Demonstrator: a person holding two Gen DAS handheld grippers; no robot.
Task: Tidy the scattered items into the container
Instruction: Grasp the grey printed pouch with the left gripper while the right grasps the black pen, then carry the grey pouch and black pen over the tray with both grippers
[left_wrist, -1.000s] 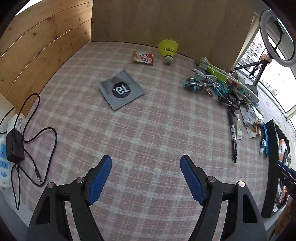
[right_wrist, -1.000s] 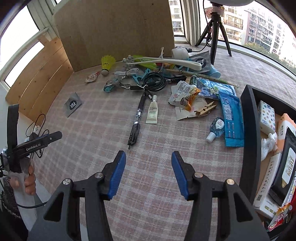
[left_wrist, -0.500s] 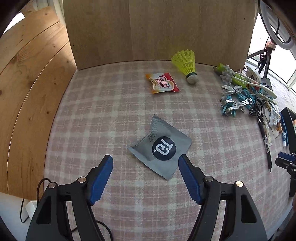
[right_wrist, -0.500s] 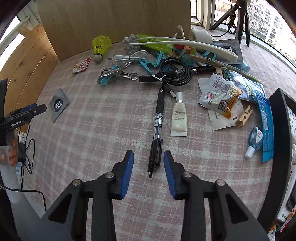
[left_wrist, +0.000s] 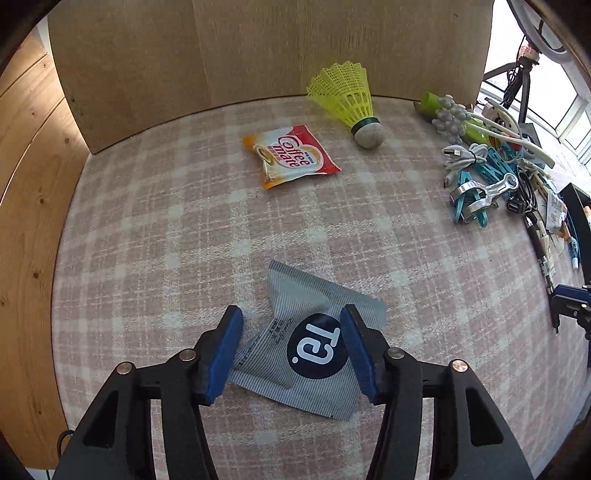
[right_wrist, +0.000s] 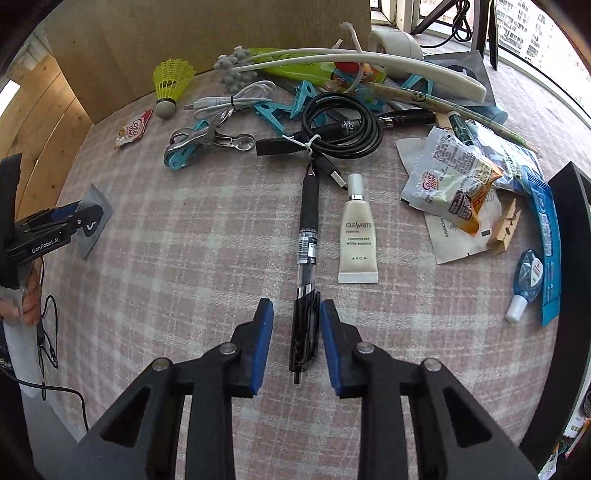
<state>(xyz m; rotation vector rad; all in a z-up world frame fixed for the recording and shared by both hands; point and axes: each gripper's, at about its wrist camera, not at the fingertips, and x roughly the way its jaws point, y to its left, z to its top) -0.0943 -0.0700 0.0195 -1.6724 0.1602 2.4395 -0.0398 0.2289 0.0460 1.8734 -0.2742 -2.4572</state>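
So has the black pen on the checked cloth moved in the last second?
No. The black pen lies beside the white tube as before; only the right gripper has come down astride it, jaws closing.

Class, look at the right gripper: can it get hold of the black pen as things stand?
Probably yes. The right gripper already straddles the black pen, its jaws closing with a gap still on each side, and nothing lies between pads and pen.

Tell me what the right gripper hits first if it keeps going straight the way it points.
Most likely the black pen: its clip end lies between the closing jaws of the right gripper, pads not yet touching it. Then the checked cloth beneath.
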